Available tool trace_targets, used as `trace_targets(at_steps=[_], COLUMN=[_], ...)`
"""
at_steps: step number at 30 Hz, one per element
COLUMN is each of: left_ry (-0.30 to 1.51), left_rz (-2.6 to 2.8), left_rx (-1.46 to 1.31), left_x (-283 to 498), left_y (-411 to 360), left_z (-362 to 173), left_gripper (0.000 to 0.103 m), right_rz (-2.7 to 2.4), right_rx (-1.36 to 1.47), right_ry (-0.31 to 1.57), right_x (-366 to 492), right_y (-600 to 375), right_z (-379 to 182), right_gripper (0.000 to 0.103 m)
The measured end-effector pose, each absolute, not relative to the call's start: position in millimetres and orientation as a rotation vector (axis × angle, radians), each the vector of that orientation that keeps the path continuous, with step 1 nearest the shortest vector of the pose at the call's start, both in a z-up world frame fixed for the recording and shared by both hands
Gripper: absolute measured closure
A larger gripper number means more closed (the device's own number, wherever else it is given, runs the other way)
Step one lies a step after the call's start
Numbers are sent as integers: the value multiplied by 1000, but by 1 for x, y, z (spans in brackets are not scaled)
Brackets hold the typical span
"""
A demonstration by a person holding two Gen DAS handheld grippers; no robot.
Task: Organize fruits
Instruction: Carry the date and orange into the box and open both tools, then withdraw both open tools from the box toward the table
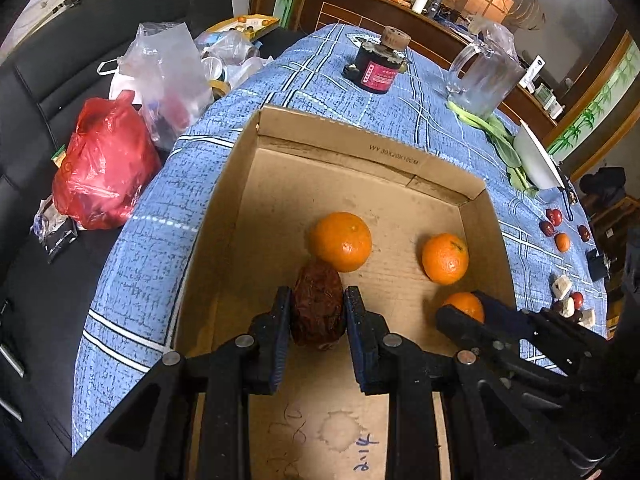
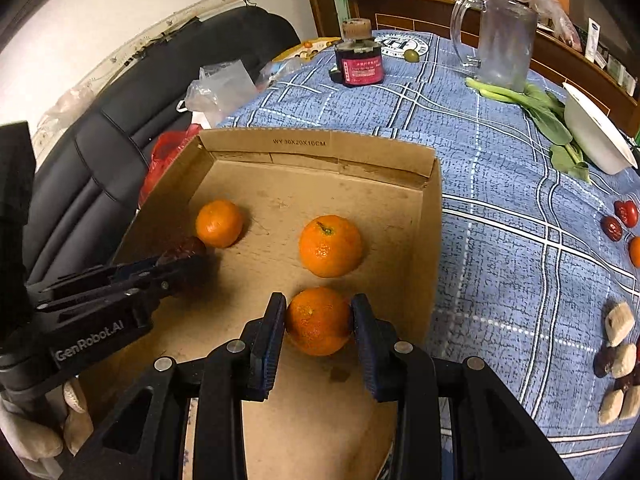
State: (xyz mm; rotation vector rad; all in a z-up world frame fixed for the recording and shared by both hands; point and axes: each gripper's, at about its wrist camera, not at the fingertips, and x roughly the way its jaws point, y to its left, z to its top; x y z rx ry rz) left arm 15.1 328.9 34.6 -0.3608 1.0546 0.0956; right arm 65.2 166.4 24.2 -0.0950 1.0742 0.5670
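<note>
Sitting in the box (image 2: 430, 240) are two oranges (image 2: 330, 246); a third orange (image 2: 318, 321) is pinched by the right gripper (image 2: 319, 322), a date (image 1: 317, 310) by the left gripper (image 1: 317, 312). More fruit (image 2: 618, 220) is left near the surface's right edge.

Bench (image 2: 520, 184) under blue plaid cloth. Far end: dark jar (image 2: 362, 62) with red label and cork lid, upright. Glass mug (image 2: 502, 40) to its right, standing on the stalk end of a leafy green (image 2: 536, 108). White bowl (image 2: 598, 136) tilted, just beside the leaves. Off the bench's left edge, on a black sofa (image 1: 52, 92): red bag (image 1: 106, 168) and clear bags (image 1: 168, 72) (contents unreadable).
</note>
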Motion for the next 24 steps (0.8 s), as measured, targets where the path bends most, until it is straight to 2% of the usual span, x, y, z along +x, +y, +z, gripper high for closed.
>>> trace_targets(at_steps=[6,9,10,11,13,19,24], left_ry=[1041,1033,1029,1022,993,944,903], left_rz=[89,80,84,93,114,134,95], left_rx=[-383,-395,-391,-384,-373,-390,-439], left_x=[14,11,9,8,1,-21,-49], left_y=[329,328,328,327,328,331,318], left_z=[35,38,41,43,50,68,80], left_gripper=[72,66,61,51,44,43,37], right_rz=[559,570,571,566,562,571,557], right_rx=[-117,-107,-105,-107,-116,-67,41], right_ry=[1056,1053,1047,1037,1007,952,918], right_x=[65,64,62,61,56,36,12], right_y=[169,168,167,167,165,141,98], right_z=[23,23,24,26,33,56,69], right_gripper=[65,58,54,51,50,50,50])
